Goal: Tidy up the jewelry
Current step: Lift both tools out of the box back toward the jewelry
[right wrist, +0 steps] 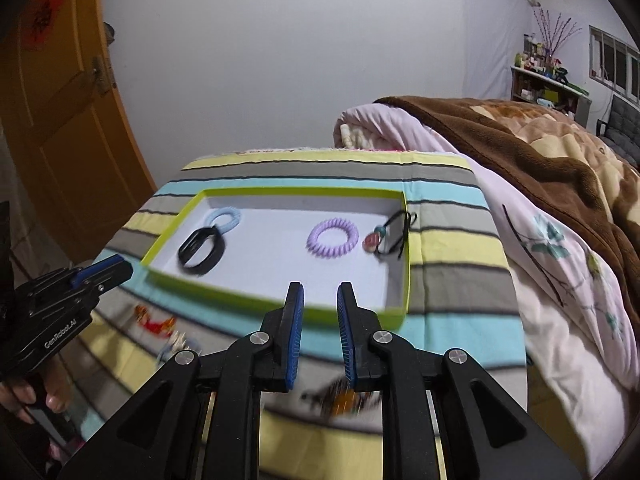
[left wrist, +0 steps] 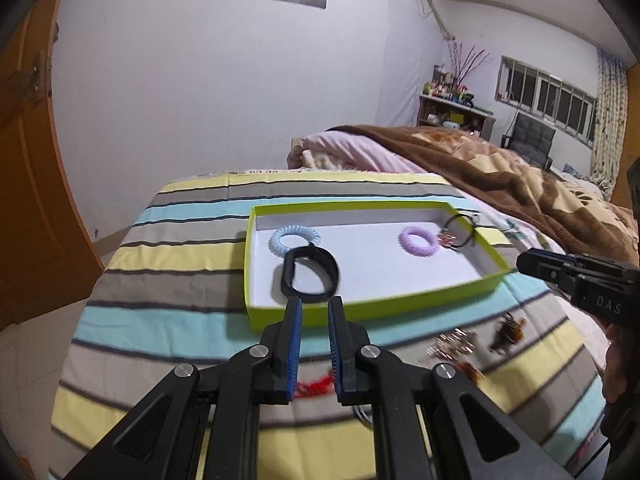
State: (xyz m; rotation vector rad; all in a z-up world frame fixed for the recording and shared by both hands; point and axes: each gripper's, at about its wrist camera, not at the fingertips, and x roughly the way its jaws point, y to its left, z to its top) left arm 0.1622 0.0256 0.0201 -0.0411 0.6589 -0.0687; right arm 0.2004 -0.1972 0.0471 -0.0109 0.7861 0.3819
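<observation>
A lime-green tray (left wrist: 400, 303) (right wrist: 240, 299) with a white floor lies on the striped bedspread. In it are a pale blue coil band (left wrist: 294, 238) (right wrist: 226, 216), a black band (left wrist: 310, 274) (right wrist: 202, 252), a purple coil band (left wrist: 416, 240) (right wrist: 332, 238) and a black cord bracelet with a bead (left wrist: 460, 232) (right wrist: 390, 236). My left gripper (left wrist: 315, 302) (right wrist: 100, 274) hovers at the tray's near-left rim, open, with nothing between its blue pads. My right gripper (right wrist: 320, 292) (left wrist: 560, 272) hovers at the near-right rim, open and holding nothing.
Loose pieces lie on the bedspread (left wrist: 160, 280) in front of the tray: a silver cluster (left wrist: 452, 344) (right wrist: 180, 340), a brown-orange piece (left wrist: 506, 330) (right wrist: 340, 398) and a red-orange piece (right wrist: 154, 322). A brown blanket (left wrist: 500, 176) is heaped to the right. An orange door (left wrist: 28, 200) stands at left.
</observation>
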